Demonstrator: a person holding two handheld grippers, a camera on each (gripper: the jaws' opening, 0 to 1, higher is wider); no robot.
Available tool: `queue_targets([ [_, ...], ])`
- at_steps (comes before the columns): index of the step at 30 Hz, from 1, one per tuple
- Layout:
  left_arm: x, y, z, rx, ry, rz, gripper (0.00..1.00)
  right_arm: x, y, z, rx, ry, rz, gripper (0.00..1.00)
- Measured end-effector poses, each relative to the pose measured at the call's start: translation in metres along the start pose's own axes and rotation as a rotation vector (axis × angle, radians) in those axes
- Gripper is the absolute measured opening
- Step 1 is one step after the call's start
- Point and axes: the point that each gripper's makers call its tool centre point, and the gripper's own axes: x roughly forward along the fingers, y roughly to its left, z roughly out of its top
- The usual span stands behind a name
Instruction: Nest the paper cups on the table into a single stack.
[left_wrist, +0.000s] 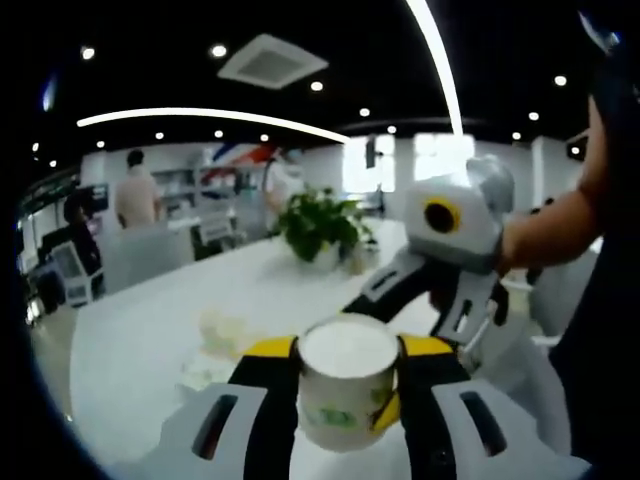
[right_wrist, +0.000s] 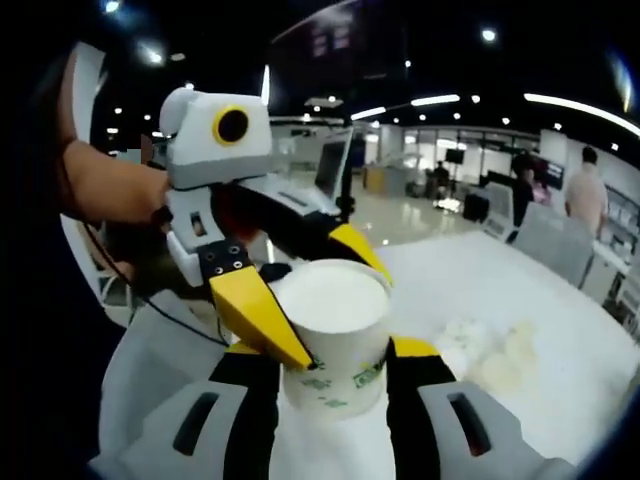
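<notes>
A white paper cup with green print (left_wrist: 349, 385) was held upright between the yellow-tipped jaws of the left gripper (left_wrist: 349, 395), lifted above the white bench (left_wrist: 150, 330). In the right gripper view, a white paper cup of the same kind (right_wrist: 332, 335) stood between the right gripper's own jaws (right_wrist: 335, 375), while the left gripper's yellow tips (right_wrist: 262, 315) were seen closing on its rim from the left. Whether this was one cup gripped by both tools or one cup already set inside another could not be told; both grippers appeared clenched on it.

A loose, pale cluster of further cups, blurred, (right_wrist: 485, 355) was seen lying on the bench beyond, towards its far edge, well apart from the held cup. Judged from this, the stacking was only partly done: the pale cups on the bench were yet to be gathered and nested.

A potted green plant (left_wrist: 320, 225) stood further back on the bench.
</notes>
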Motion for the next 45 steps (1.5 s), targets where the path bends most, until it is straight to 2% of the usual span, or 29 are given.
queue_targets([
  [5,-0.004,0.006,0.001,-0.003,-0.008,0.003,0.37,-0.008,-0.011,0.0,0.0,-0.02,-0.033,0.6],
  [9,-0.006,0.007,0.001,0.004,-0.012,-0.009,0.37,-0.017,-0.017,-0.002,0.018,-0.028,-0.05,0.68],
  [14,-0.007,0.006,0.009,0.005,-0.042,-0.026,0.37,-0.03,-0.029,-0.004,0.043,-0.063,-0.099,0.76],
  [18,-0.007,0.002,0.02,-0.016,-0.084,-0.068,0.37,-0.042,-0.034,-0.003,0.089,-0.107,-0.121,0.68],
  [20,-0.008,0.001,0.027,-0.038,-0.116,-0.083,0.37,-0.048,-0.035,0.001,0.13,-0.149,-0.12,0.66],
  [24,-0.011,0.008,0.047,-0.089,-0.205,-0.086,0.37,-0.057,-0.036,0.001,0.149,-0.162,-0.123,0.62],
  [26,-0.013,0.01,0.055,-0.104,-0.231,-0.088,0.37,-0.061,-0.035,0.002,0.163,-0.164,-0.119,0.58],
  [32,-0.015,0.013,0.074,-0.133,-0.299,-0.106,0.37,-0.064,-0.021,0.01,0.219,-0.193,-0.037,0.47],
  [36,-0.015,0.011,0.078,-0.146,-0.32,-0.116,0.37,-0.063,-0.013,0.019,0.251,-0.221,0.011,0.37],
  [37,-0.014,0.011,0.078,-0.127,-0.319,-0.104,0.37,-0.063,-0.012,0.02,0.257,-0.225,0.021,0.35],
  [43,-0.016,0.008,0.084,-0.143,-0.353,-0.115,0.37,-0.062,-0.008,0.029,0.291,-0.268,0.049,0.33],
  [45,-0.016,0.009,0.083,-0.145,-0.349,-0.116,0.37,-0.065,-0.008,0.035,0.293,-0.283,0.056,0.32],
])
